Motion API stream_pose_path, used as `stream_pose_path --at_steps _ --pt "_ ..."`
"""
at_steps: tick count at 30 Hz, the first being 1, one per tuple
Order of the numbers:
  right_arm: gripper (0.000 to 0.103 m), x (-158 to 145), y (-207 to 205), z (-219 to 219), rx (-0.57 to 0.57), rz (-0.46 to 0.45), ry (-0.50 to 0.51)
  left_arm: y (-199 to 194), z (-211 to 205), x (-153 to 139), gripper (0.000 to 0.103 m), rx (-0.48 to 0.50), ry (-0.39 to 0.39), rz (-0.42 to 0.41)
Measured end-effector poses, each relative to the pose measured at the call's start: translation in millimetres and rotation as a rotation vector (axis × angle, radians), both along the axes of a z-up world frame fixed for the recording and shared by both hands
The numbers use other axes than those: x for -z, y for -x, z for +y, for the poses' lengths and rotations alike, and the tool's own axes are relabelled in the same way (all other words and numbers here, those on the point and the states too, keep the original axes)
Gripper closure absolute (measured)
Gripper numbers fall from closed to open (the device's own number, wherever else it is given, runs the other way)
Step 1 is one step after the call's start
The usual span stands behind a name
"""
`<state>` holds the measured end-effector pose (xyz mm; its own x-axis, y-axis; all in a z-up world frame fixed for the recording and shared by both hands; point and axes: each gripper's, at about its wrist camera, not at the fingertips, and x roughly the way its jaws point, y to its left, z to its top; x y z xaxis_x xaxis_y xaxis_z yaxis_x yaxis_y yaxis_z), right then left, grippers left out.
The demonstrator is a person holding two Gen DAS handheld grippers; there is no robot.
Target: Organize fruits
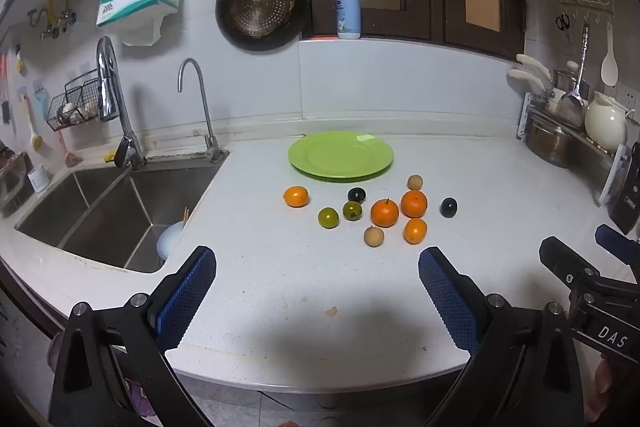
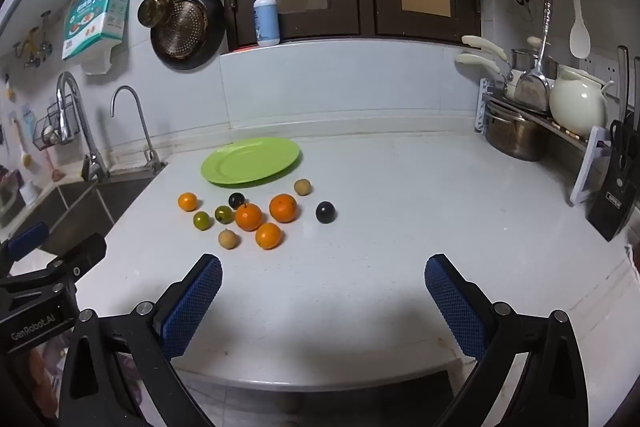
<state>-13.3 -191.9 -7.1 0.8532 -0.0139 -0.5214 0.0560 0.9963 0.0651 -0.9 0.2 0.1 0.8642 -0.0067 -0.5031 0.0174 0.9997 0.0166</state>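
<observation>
A green plate (image 1: 308, 157) (image 2: 216, 167) lies empty on the white counter. In front of it lie several small fruits: oranges (image 1: 384, 213) (image 2: 248, 217), two green ones (image 1: 328, 217) (image 2: 201, 220), two dark plums (image 1: 449, 207) (image 2: 325, 212) and two tan longans (image 1: 373, 236) (image 2: 229, 239). My left gripper (image 1: 317, 265) is open and empty, hovering over the counter's near edge, short of the fruits. My right gripper (image 2: 323, 273) is open and empty, to the right of the fruits. Each gripper shows at the edge of the other's view (image 1: 592, 267) (image 2: 56, 251).
A steel sink (image 1: 100, 211) with two taps lies to the left. A dish rack with a pot (image 2: 512, 139), a cream jug (image 2: 576, 103) and a knife block (image 2: 616, 195) stands at the right. A soap bottle (image 1: 348, 9) stands on the window sill.
</observation>
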Motion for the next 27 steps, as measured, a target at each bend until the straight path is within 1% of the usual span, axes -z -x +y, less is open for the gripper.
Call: stream_pose_path --at_steps 1,5,9,12,14,19,27 --pt "0.001 -0.2 0.2 -1.4 0.002 -0.001 -0.013 0.5 0.3 0.0 0.0 0.002 0.002 0.001" --pt "0.001 -1.5 2.3 -6.5 0.01 -0.005 -0.003 5.9 2.8 -0.8 0.0 0.008 0.004 -0.004" --pt "0.001 -0.9 2.4 0.9 0.01 -0.01 0.0 7.6 9.5 0.6 0.0 0.004 -0.006 -0.006" --pt "0.001 -0.5 2.8 5.7 0.007 -0.01 -0.002 6.2 -1.8 -5.2 0.0 -0.012 -0.032 0.001" --pt "0.001 -1.5 3.7 -1.6 -0.004 -0.008 -0.015 8.3 -3.3 -4.4 0.0 -0.022 -0.037 -0.007" --pt "0.001 -3.2 4.2 -0.5 -0.012 -0.011 -0.019 8.8 -1.0 -6.9 0.0 -0.023 -0.033 -0.008" --pt "0.001 -6.5 6.9 0.9 -0.02 -0.023 -0.016 13.9 -1.2 -10.6 0.0 -0.019 -0.025 -0.033"
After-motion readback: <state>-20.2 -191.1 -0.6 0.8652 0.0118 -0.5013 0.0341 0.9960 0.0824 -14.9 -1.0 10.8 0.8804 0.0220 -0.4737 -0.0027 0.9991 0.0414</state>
